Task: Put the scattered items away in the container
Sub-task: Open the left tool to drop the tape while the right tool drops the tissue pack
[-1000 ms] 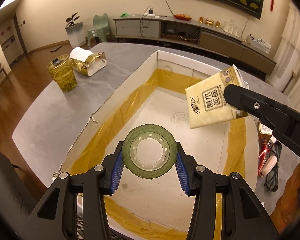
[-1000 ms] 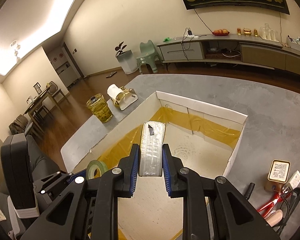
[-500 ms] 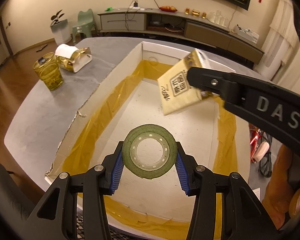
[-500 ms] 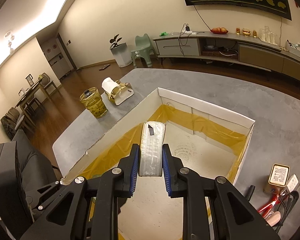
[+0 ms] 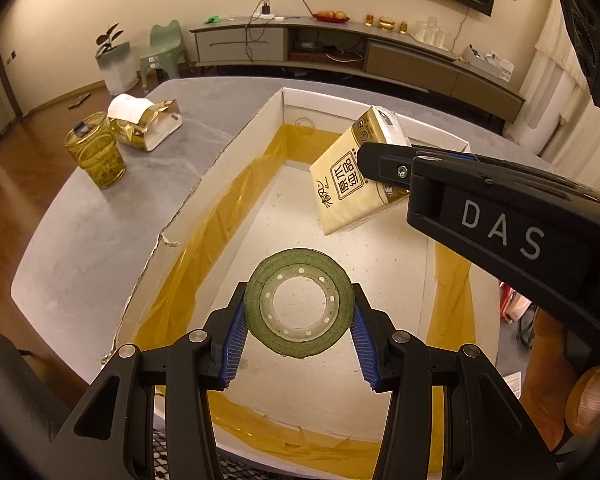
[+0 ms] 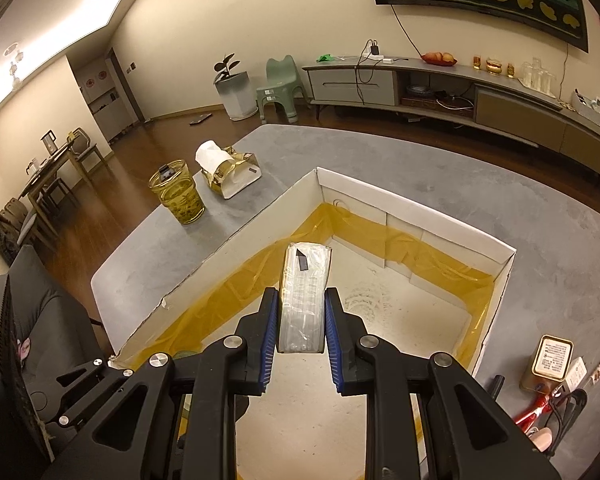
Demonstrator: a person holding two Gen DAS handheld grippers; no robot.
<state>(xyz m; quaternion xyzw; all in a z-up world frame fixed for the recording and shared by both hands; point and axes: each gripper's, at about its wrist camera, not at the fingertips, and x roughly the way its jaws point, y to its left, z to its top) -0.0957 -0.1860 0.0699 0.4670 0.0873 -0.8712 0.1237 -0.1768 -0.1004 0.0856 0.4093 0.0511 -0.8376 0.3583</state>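
My left gripper (image 5: 299, 322) is shut on a green tape roll (image 5: 299, 305) and holds it above the floor of a white cardboard box (image 5: 216, 168) lined with yellow tape. My right gripper (image 6: 302, 326) is shut on a cream tissue pack (image 6: 305, 292), seen edge-on, above the same box (image 6: 412, 208). In the left wrist view the tissue pack (image 5: 348, 184) hangs over the box's far half, held by the right gripper (image 5: 384, 164) coming in from the right.
On the grey table (image 5: 84, 240) left of the box stand a yellow glass (image 5: 95, 156) and a gold tissue holder (image 5: 146, 126). Right of the box lie a small tin (image 6: 548, 362), red-handled pliers (image 6: 538, 410) and cables.
The right gripper has carried the tissue pack leftward over the box interior. The left gripper has kept the tape roll and shifted slightly further over the box.
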